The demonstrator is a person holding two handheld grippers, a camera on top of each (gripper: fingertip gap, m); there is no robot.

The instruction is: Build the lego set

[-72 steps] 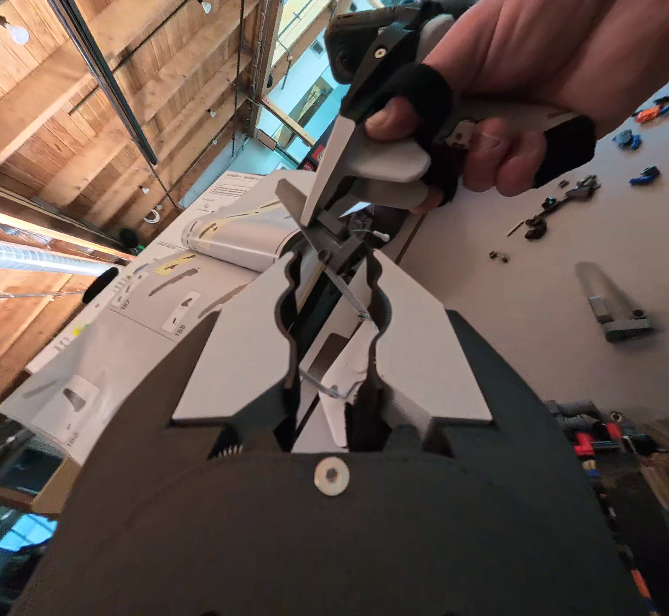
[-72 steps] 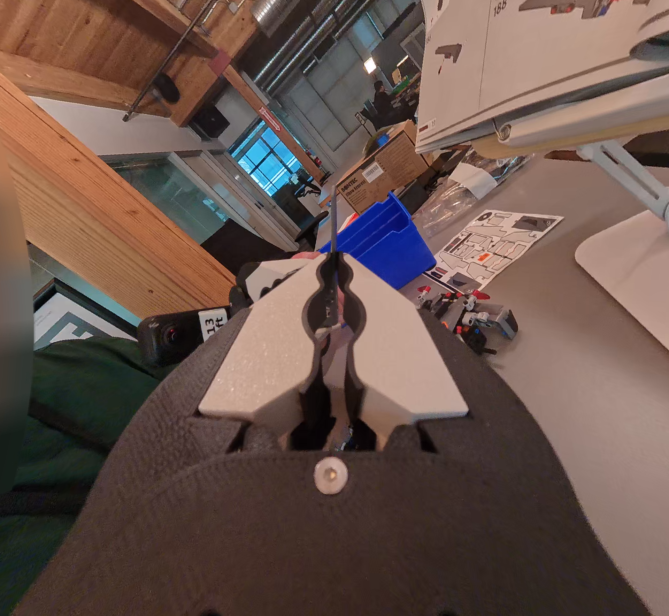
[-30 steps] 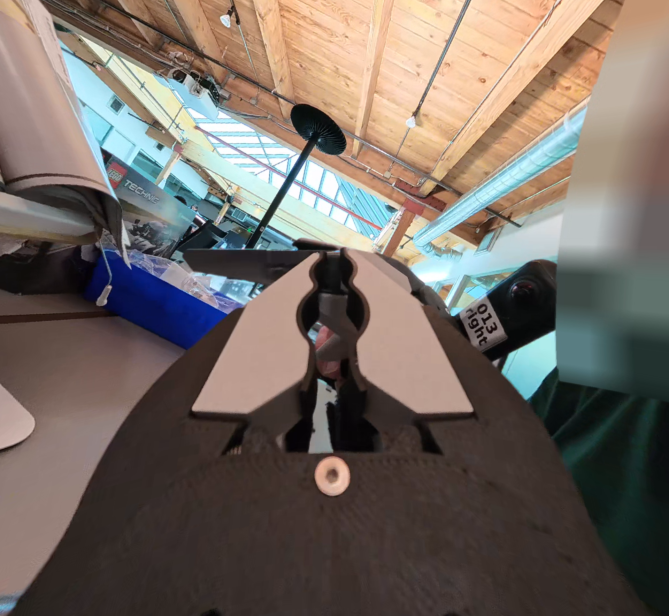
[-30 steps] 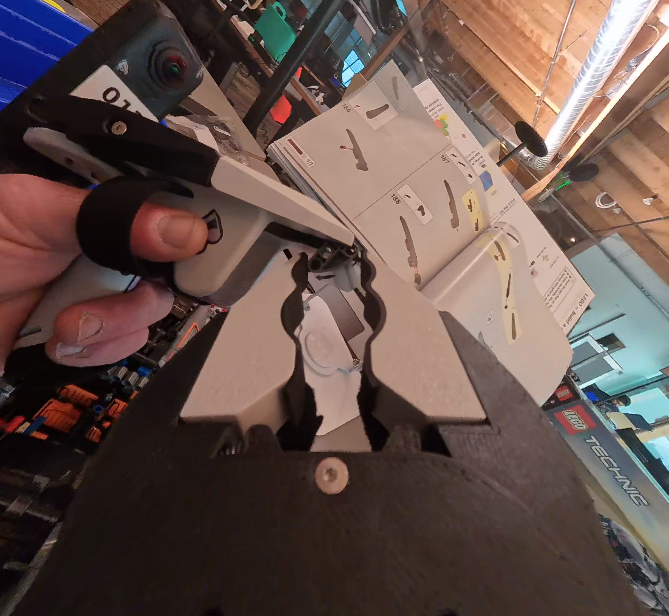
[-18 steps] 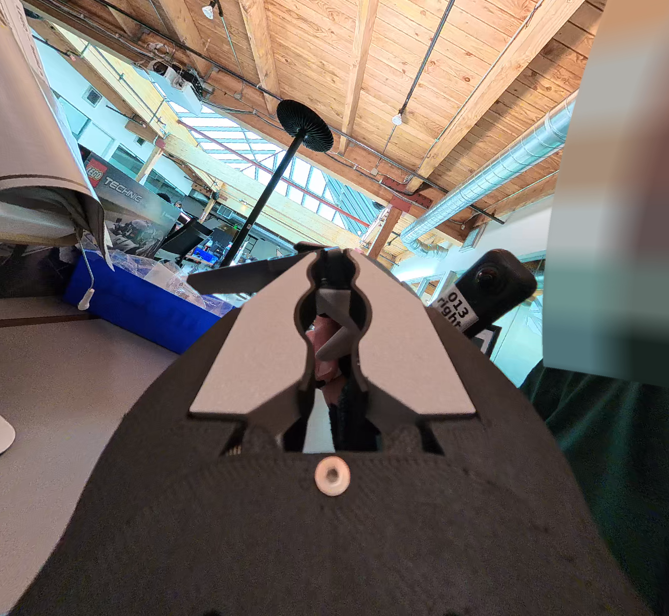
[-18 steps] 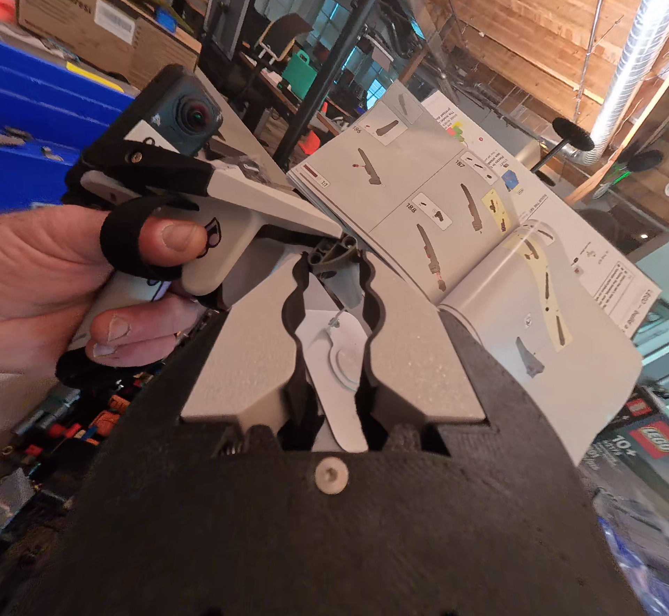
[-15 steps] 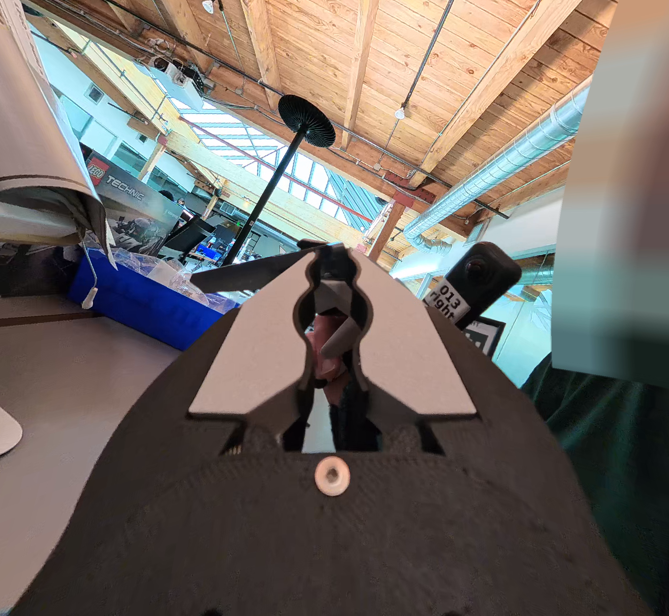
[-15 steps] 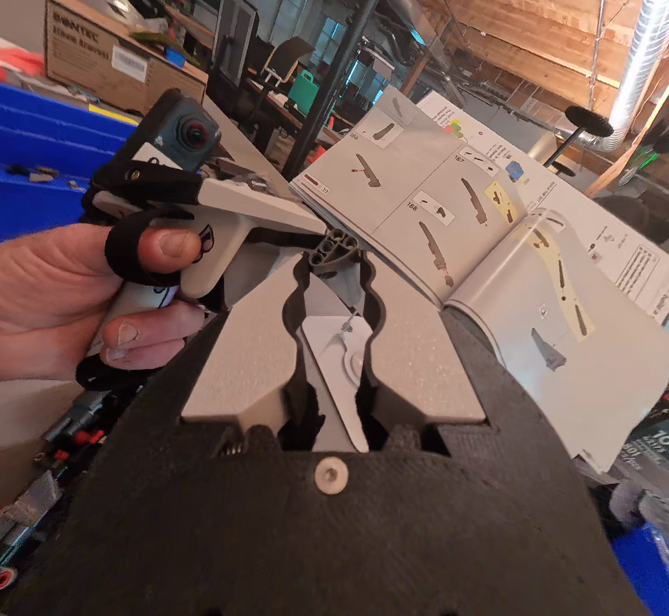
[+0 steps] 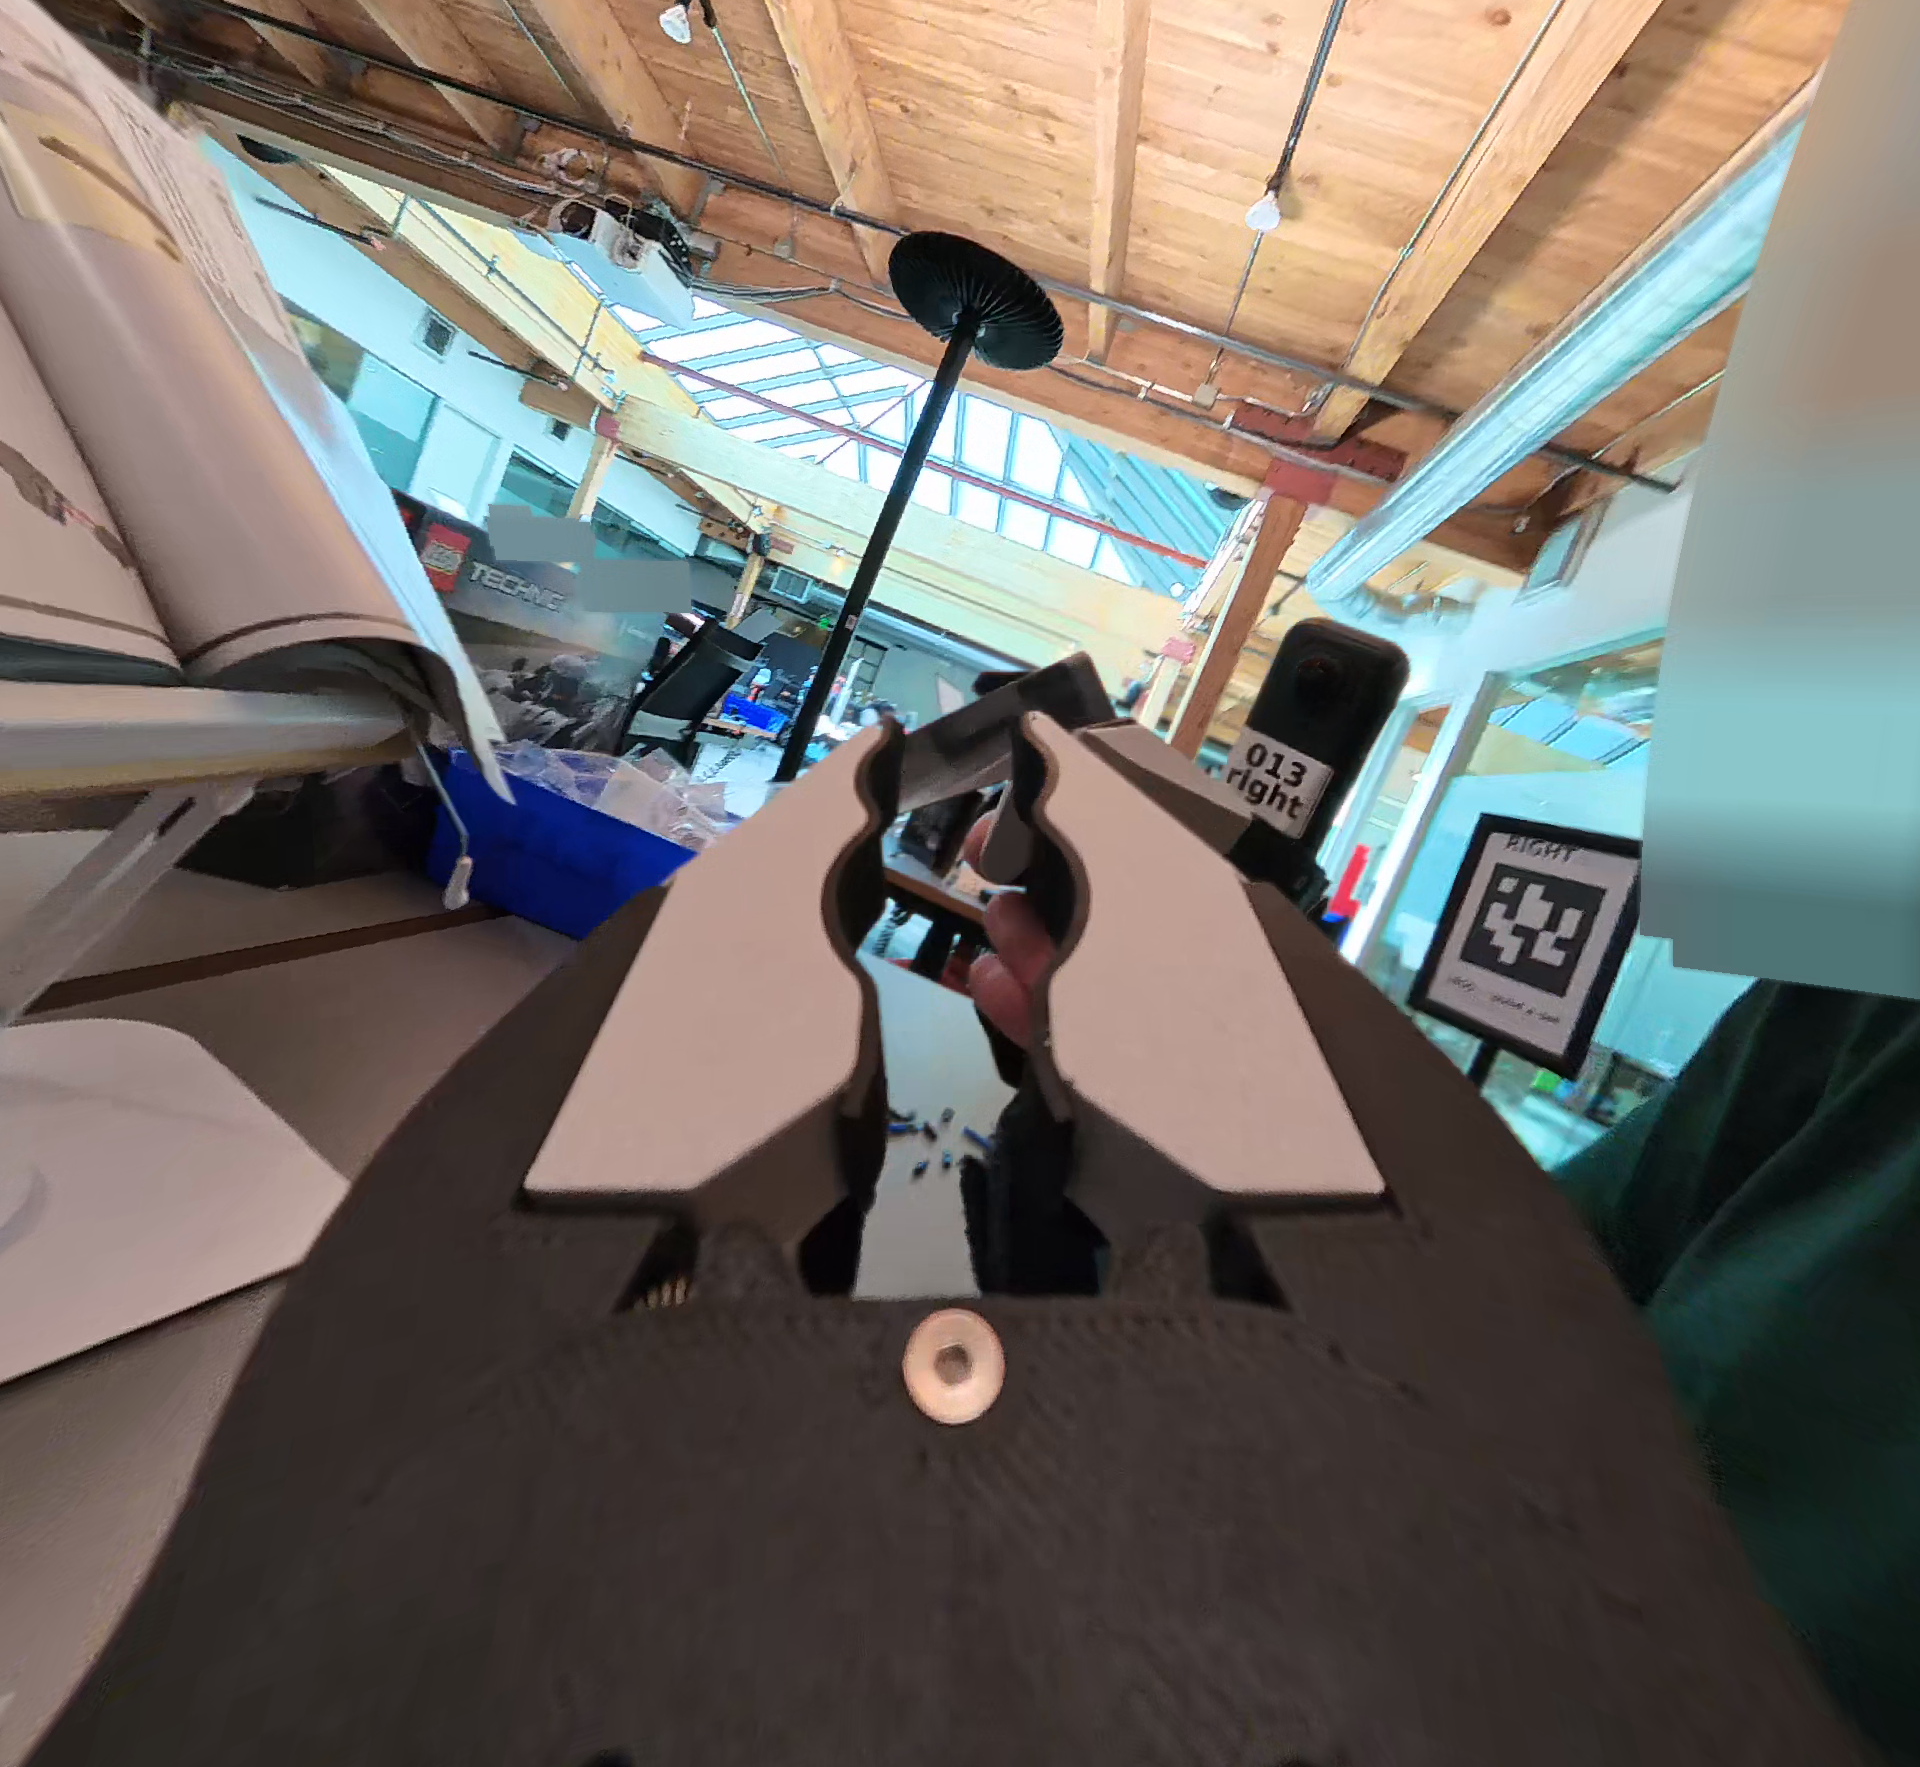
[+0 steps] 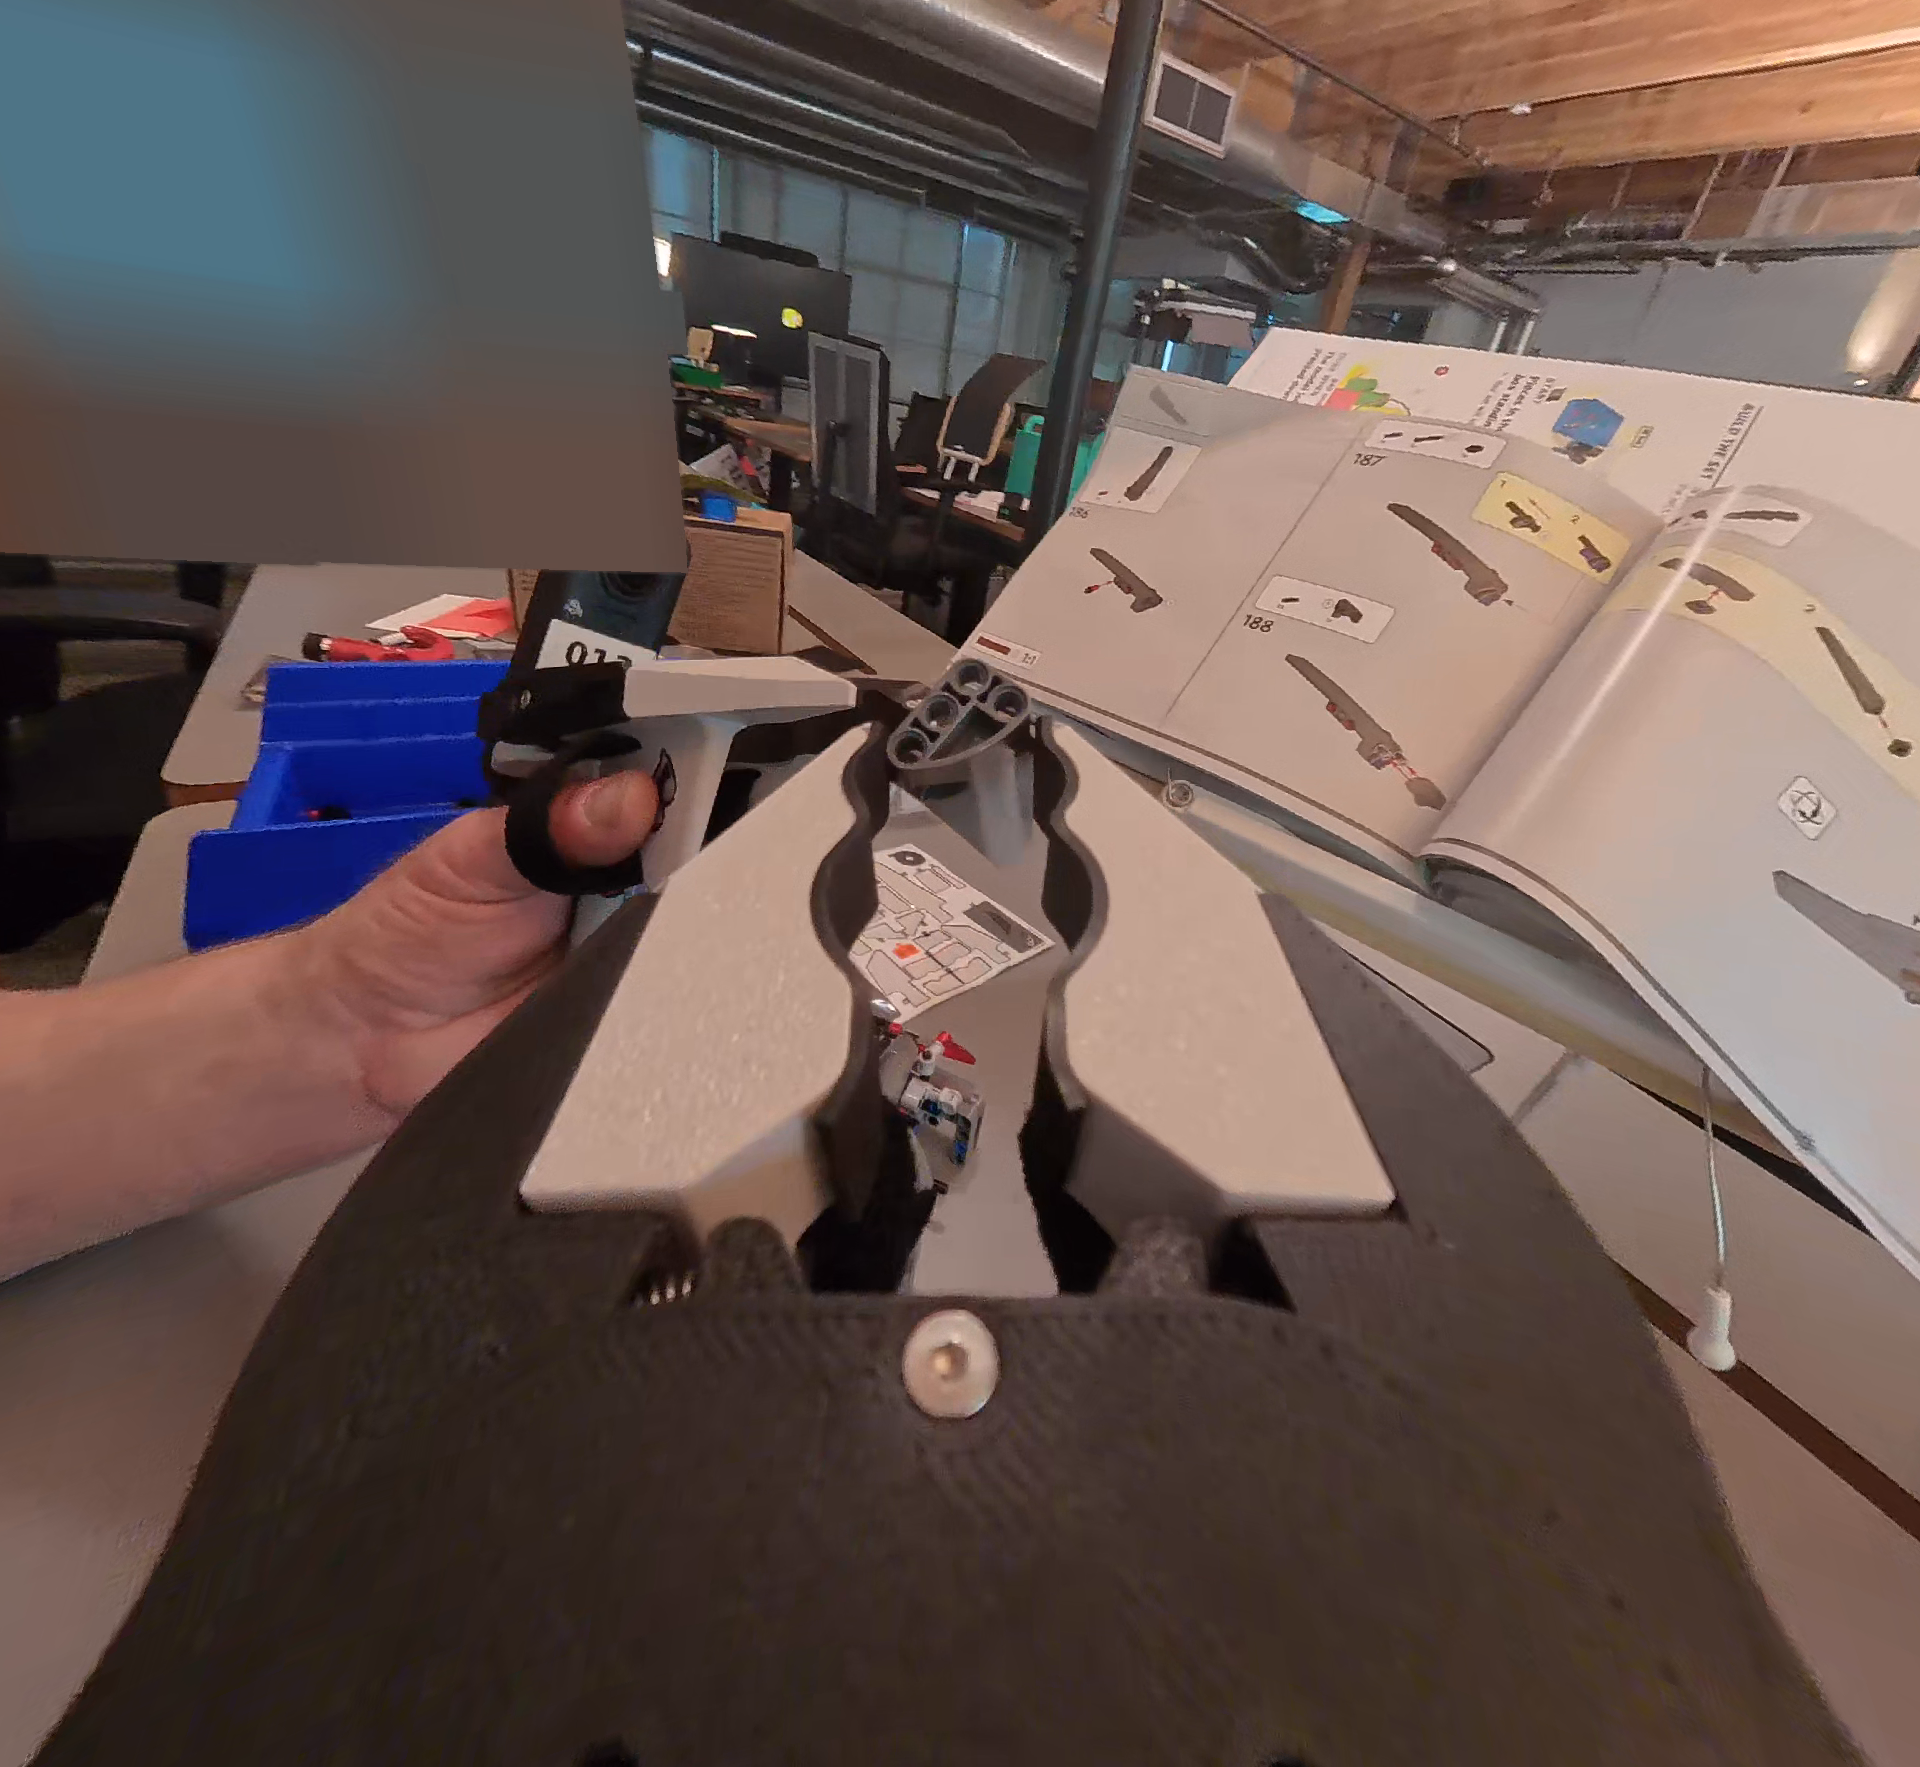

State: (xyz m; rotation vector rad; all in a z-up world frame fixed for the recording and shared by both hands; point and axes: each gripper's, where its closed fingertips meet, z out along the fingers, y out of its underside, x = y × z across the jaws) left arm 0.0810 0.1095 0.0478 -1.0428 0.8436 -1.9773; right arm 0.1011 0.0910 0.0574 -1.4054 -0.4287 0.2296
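Grey table [image 10: 1299,1385] below; right gripper [image 10: 956,730] pinches a grey beam [image 10: 951,725] — left gripper [image 9: 956,741] spread.

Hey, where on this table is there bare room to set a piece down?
Bare table lies below the open instruction booklet, on the right. Another patch lies between the white stand base and the blue bin. It is crowded around the sticker sheet and small lego assembly.
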